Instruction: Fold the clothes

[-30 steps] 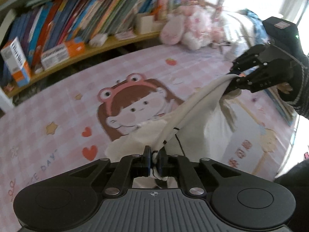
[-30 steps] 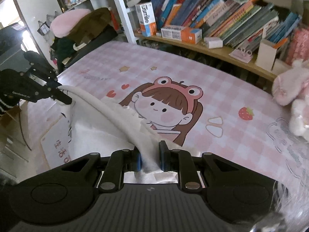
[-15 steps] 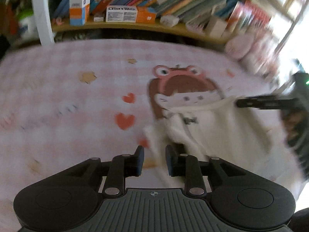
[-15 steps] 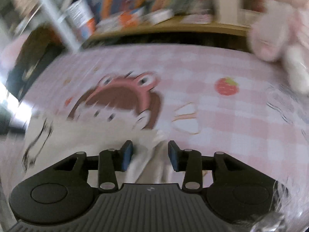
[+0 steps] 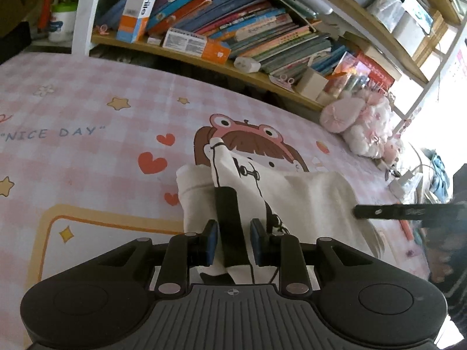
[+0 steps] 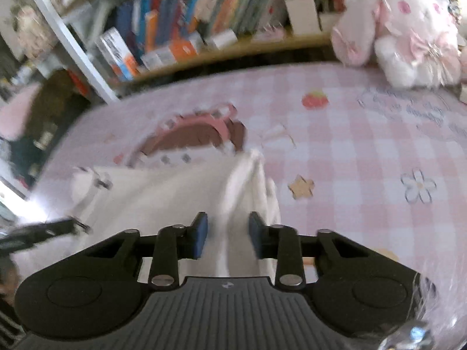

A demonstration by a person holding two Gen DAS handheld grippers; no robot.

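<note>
My left claw (image 5: 232, 240) stands slackened: the pads sit apart with a dark strip of the white garment (image 5: 306, 198) running between them, and I see no pinch on it. My right claw (image 6: 226, 239) is closing at this moment, a ridge of the same cloth rising between its pads, though I cannot say they press on it yet; that view is blurred. The garment lies bunched on the pink checked bed cover (image 5: 87, 175), over the lower part of the printed cartoon girl (image 5: 248, 140), near the middle of the bed and well away from the bookshelf (image 5: 233, 29) along the far edge.

My worry is the fold coming out skewed. If the right closes on only the top layer of that ridge, a lift would drag one layer and leave the rest crumpled. The left, loose as it is, anchors nothing, so the cloth could slide across the cover. The dark strip could also snag.
</note>
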